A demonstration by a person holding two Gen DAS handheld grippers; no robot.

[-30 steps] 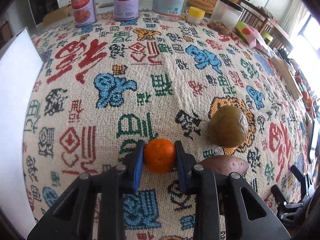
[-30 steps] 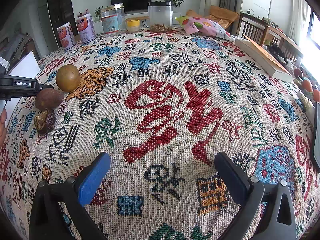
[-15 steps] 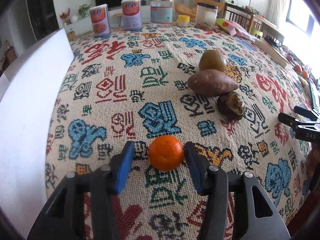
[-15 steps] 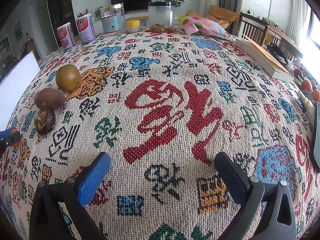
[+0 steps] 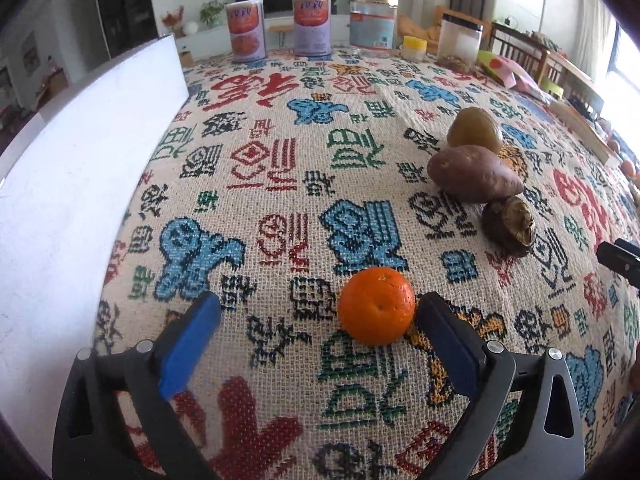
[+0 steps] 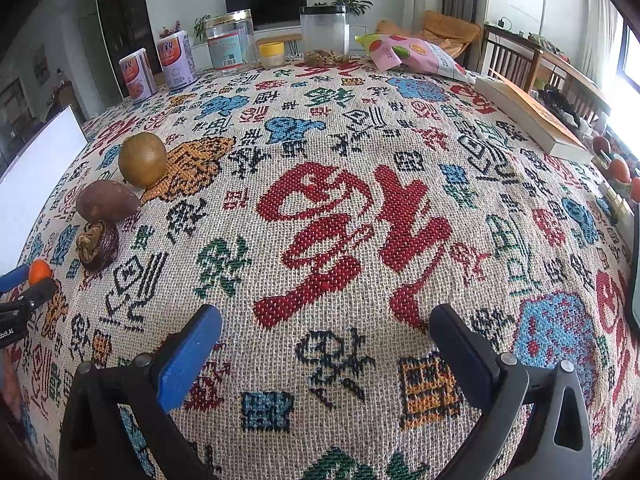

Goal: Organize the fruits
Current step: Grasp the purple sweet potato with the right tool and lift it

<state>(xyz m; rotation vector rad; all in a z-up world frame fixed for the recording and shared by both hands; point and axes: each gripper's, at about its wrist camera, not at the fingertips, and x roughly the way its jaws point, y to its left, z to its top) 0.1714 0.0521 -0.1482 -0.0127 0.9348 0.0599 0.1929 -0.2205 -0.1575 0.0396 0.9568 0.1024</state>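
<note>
Patterned tablecloth (image 5: 280, 168); white board (image 5: 80, 184) left; cans (image 5: 246, 32) behind orange (image 5: 376, 306).

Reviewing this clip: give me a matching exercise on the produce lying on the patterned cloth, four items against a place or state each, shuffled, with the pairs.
Things:
1. orange
2. round greenish-brown fruit
3. sweet potato
4. dark wrinkled fruit

Places:
A. middle of the row of three
B. between the opening jaws of the left gripper, close to its right pad
C. end of the row nearest the orange
D. end of the row nearest the canisters

Pairs: 1-B, 2-D, 3-A, 4-C
</note>
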